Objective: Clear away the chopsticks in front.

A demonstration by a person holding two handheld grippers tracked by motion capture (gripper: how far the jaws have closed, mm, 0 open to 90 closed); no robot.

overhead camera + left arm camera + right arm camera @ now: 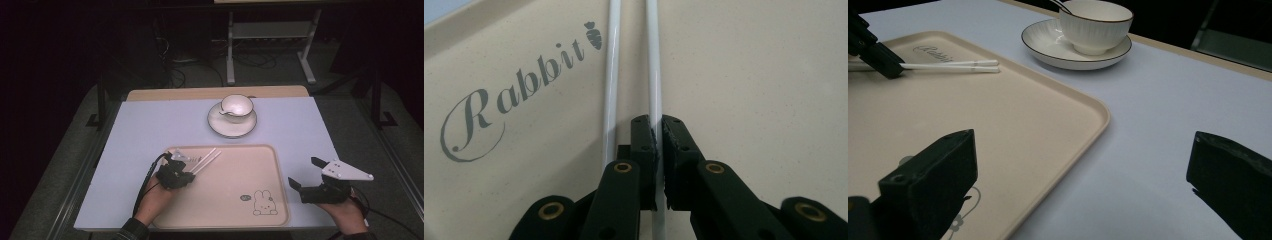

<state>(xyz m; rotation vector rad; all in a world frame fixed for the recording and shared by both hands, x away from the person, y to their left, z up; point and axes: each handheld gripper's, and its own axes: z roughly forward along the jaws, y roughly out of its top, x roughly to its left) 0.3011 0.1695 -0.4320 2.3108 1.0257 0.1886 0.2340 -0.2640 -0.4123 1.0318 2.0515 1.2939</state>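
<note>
On the beige tray [235,175], toward its ten o'clock corner, my left gripper [659,131] is clamped on one of the two white chopsticks [653,65]; the other chopstick [612,75] lies just beside it, parallel, next to the printed word "Rabbit" [519,95]. My right gripper [306,173] rests off the tray at four o'clock, jaws spread wide, holding nothing. At twelve o'clock a cup [236,105] sits on its saucer [220,124].
</note>
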